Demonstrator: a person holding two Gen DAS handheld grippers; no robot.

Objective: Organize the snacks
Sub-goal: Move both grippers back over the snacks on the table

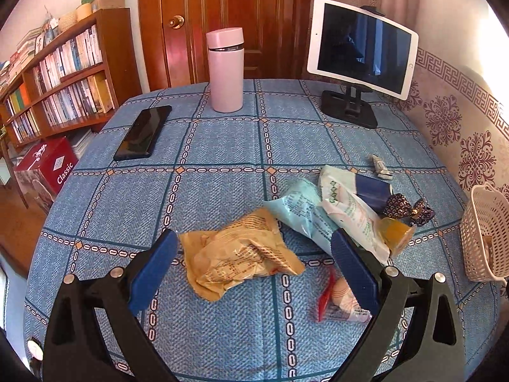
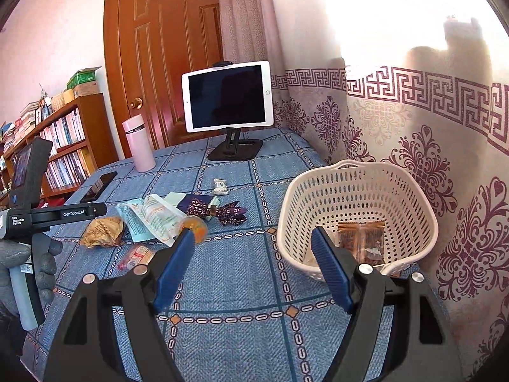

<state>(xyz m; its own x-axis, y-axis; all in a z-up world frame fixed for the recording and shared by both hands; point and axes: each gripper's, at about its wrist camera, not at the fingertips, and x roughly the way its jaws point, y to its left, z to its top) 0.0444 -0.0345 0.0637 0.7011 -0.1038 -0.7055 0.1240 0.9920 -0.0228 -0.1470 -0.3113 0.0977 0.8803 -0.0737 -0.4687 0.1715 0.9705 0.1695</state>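
Observation:
My left gripper (image 1: 254, 234) is open, low over the blue checked tablecloth. A crumpled tan snack packet (image 1: 241, 258) lies between its blue pads, which do not press on it. Further right lie a light blue packet (image 1: 299, 210), a white-and-green packet (image 1: 346, 210), an orange jelly cup (image 1: 397, 234), purple patterned sweets (image 1: 404, 208) and a small red-edged packet (image 1: 340, 299). My right gripper (image 2: 253, 232) is open with nothing between its fingers, just left of the white basket (image 2: 350, 184). A brown snack packet (image 2: 362, 238) lies in the basket.
A pink flask (image 1: 225, 70), a black phone (image 1: 143, 133) and a tablet on a stand (image 1: 362, 51) occupy the table's far side. The patterned curtain (image 2: 429, 159) hangs right behind the basket. A grey-gloved hand (image 2: 19, 264) holds the left gripper's handle.

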